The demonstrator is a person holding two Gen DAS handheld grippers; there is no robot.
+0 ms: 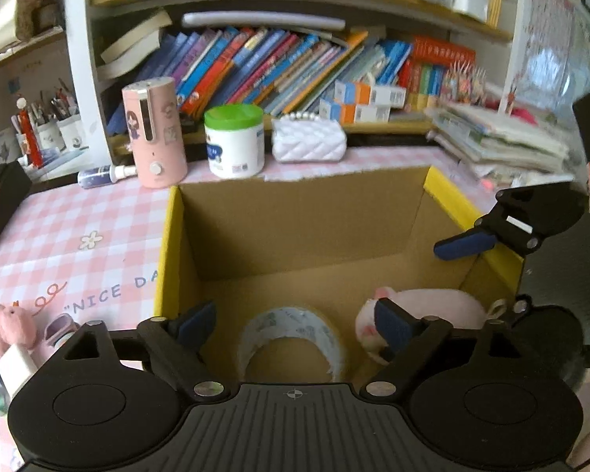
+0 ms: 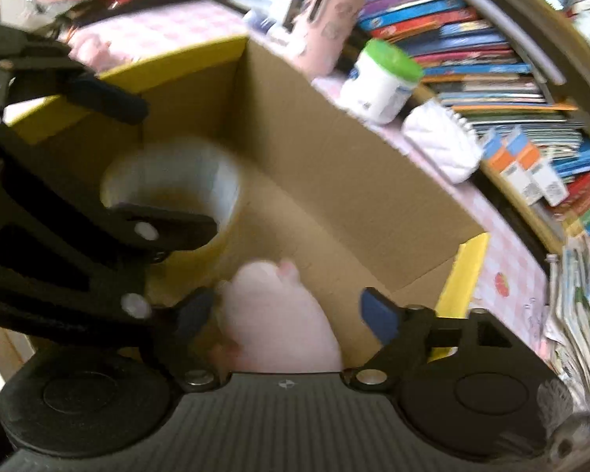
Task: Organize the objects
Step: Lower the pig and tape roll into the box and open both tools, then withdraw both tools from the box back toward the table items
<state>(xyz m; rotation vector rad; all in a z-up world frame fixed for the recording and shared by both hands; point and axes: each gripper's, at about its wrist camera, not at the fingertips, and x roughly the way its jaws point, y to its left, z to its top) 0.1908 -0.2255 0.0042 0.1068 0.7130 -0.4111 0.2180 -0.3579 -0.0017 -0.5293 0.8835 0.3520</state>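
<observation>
An open cardboard box (image 1: 295,216) with a yellow rim stands on the pink checked tablecloth (image 1: 59,236). On its floor lie a roll of tape (image 1: 291,338) and a pink plush toy (image 1: 432,306). My left gripper (image 1: 295,326) hangs over the tape roll (image 2: 169,181), jaws open, pads clear of it on both sides. My right gripper (image 2: 287,314) is open around the plush toy (image 2: 279,314); its right pad stands apart from the toy. One blue fingertip (image 1: 466,244) of the right gripper shows over the box's right wall.
Behind the box stand a pink cylinder device (image 1: 155,133), a white jar with a green lid (image 1: 235,141) and a white quilted purse (image 1: 308,139). A spray bottle (image 1: 102,175) lies at the back left. Stacked papers (image 1: 499,137) sit right, another pink plush (image 1: 4,330) left.
</observation>
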